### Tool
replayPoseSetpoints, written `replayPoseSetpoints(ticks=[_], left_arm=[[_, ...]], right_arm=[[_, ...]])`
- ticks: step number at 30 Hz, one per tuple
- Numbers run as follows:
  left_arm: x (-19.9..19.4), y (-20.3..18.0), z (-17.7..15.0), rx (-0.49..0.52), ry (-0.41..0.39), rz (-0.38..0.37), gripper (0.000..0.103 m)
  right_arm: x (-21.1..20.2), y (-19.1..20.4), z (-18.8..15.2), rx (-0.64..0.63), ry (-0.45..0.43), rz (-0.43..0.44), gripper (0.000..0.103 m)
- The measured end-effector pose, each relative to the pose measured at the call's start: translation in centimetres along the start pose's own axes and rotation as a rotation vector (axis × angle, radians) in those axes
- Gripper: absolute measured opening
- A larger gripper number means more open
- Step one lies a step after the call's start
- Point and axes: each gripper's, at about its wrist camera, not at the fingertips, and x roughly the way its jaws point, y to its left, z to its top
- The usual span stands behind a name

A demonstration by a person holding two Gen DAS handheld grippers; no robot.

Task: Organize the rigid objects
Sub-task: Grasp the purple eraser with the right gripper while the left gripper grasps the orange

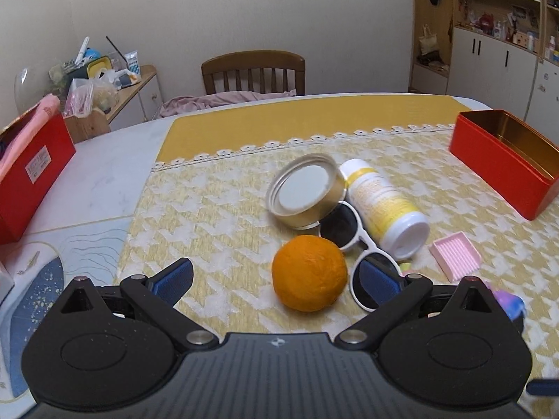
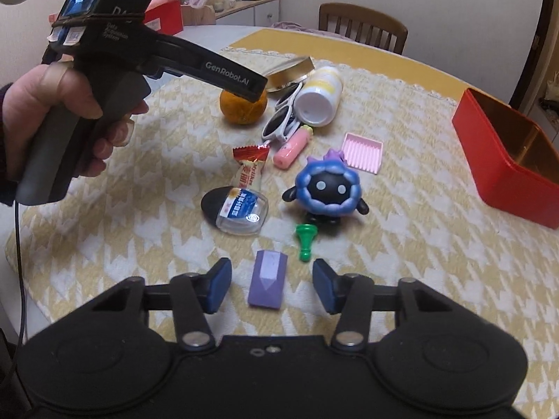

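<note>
Purple block [image 2: 267, 280] lies untouched between the right gripper [image 2: 271, 285]'s parted pads. Left gripper [image 1: 277, 279] gapes wide, orange [image 1: 309, 273] between its fingers.

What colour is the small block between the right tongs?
Purple block, with a paler top face; clearest in the right wrist view.

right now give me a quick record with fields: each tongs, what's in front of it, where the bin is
left tongs: open, orange between the pads, not gripped
right tongs: open, purple block between the pads, gaps either side
bin: red tin, open, far right on the yellow cloth
nearby: green pawn lying by the right pad; blue-and-black toy upright behind it
</note>
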Motion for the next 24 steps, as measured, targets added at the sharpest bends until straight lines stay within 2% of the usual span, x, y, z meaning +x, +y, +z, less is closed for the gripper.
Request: replayPoseSetpoints(ticks=[2, 3, 5, 10, 13, 15, 24], left_arm=[[0.6, 0.2, 0.2, -0.003, 0.013, -0.011, 0.098], [0.9, 0.2, 0.2, 0.000, 0.024, -0.018, 0.091], [1.5, 0.2, 0.3, -0.005, 0.039, -0.050, 0.085], [2.0, -0.6, 0.3, 0.029, 0.046, -0.072, 0.063], [2.0, -0.9, 0.3, 0.043, 0.045, -0.083, 0.055], [1.9, -1.1, 0.3, 0.044, 0.044, -0.089, 0.053], [1.4, -1.1, 0.2, 0.063, 0.056, -0.086, 0.052]], right_arm=[[0.0, 0.1, 0.0, 0.002, 0.005, 0.005, 0.044], [0.1, 0.2, 0.0, -0.001, 0.010, 0.002, 0.042], [0.2, 0.4, 0.0, -0.006, 0.020, -0.008, 0.038], [0.5, 0.5, -0.3, -0.004, 0.041, -0.007, 0.031], [0.7, 0.6, -0.3, -0.013, 0.047, -0.007, 0.025], [0.7, 0.6, -0.3, -0.015, 0.047, -0.007, 0.020], [0.0, 0.4, -0.2, -0.001, 0.031, -0.005, 0.020]])
